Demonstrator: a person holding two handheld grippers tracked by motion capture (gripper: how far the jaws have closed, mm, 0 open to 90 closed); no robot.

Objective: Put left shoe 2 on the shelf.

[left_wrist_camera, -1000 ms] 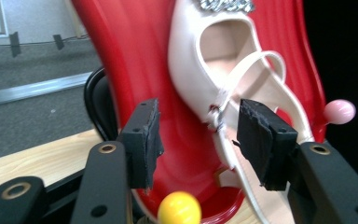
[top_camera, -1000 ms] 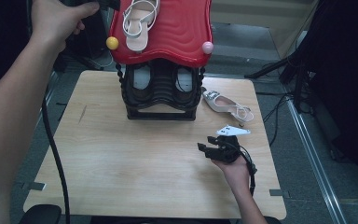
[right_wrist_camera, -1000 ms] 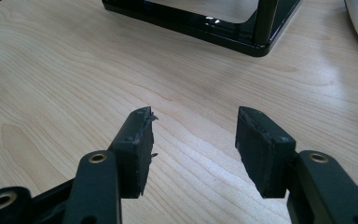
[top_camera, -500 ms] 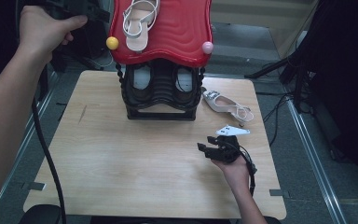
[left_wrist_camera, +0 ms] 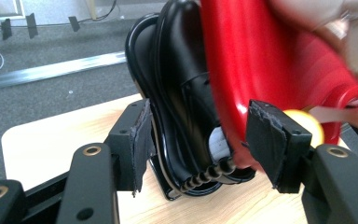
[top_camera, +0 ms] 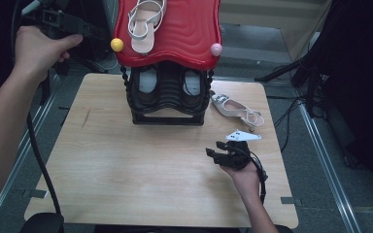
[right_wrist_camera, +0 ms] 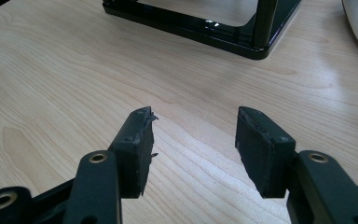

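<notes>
The work in hand is loading sandals onto the shoe rack. One white strappy sandal (top_camera: 145,24) already lies on the red top tray (top_camera: 184,34) of the black rack (top_camera: 169,99), toward that tray's left side, just behind its yellow knob (top_camera: 117,44). Its mate, the second sandal (top_camera: 235,110), lies on the table (top_camera: 126,165) near the right edge, just beside the rack's right foot.

The left gripper (left_wrist_camera: 198,140) is held off the table's far left corner, level with the tray's edge; its jaws have just been opening and now stand wide with nothing pressed between the pads, the rack and tray rim only showing beyond them. The right gripper (right_wrist_camera: 193,140) rests low over the table toward the near right corner, jaws parted over bare wood, gripping nothing, with the rack's base frame (right_wrist_camera: 205,25) ahead of it.

The step now looks like drawing the left hand clear and fetching the second sandal. To do that well, the right gripper, being nearer, should approach along the sandal's length and close on the firm sole or heel rather than the thin straps, which would slip or bend. Lift it level, carry it above the pink knob (top_camera: 216,49), and set it beside its mate without nudging that one off the wavy tray.
</notes>
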